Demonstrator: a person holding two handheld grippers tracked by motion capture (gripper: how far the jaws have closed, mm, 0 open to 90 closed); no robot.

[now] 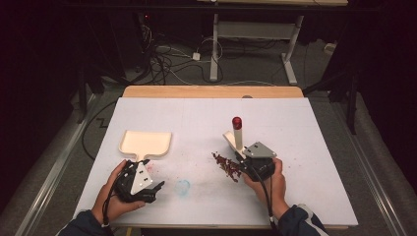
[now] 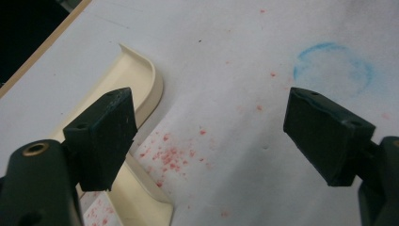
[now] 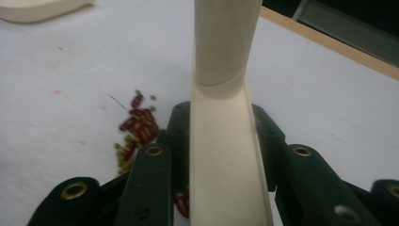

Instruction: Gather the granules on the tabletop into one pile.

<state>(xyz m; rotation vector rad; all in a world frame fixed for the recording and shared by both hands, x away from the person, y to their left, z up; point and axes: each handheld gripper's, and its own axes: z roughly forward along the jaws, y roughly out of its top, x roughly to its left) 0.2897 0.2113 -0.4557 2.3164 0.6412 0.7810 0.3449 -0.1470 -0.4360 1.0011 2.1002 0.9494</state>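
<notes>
A cream dustpan (image 1: pixel 145 143) lies flat at the table's left, its handle toward the person. My left gripper (image 1: pixel 155 187) rests just right of that handle and stands open with nothing between its jaws; in the left gripper view (image 2: pixel 211 136) the dustpan's rim (image 2: pixel 141 80) passes behind the left jaw. My right gripper (image 1: pixel 241 156) is shut on a cream brush (image 1: pixel 237 133) with a red tip, held upright. The right gripper view has the brush (image 3: pixel 226 117) running up between the jaws. A pile of red beans (image 1: pixel 227 165) lies just left of that gripper (image 3: pixel 136 123).
A faint blue ring (image 1: pixel 182 187) is marked on the white table cover (image 1: pixel 305 147), to the right of the left gripper (image 2: pixel 334 66). Red stains (image 2: pixel 169 153) speckle the cover beside the dustpan. A wooden table edge (image 1: pixel 211 91) runs along the far side, with cables and a desk frame beyond.
</notes>
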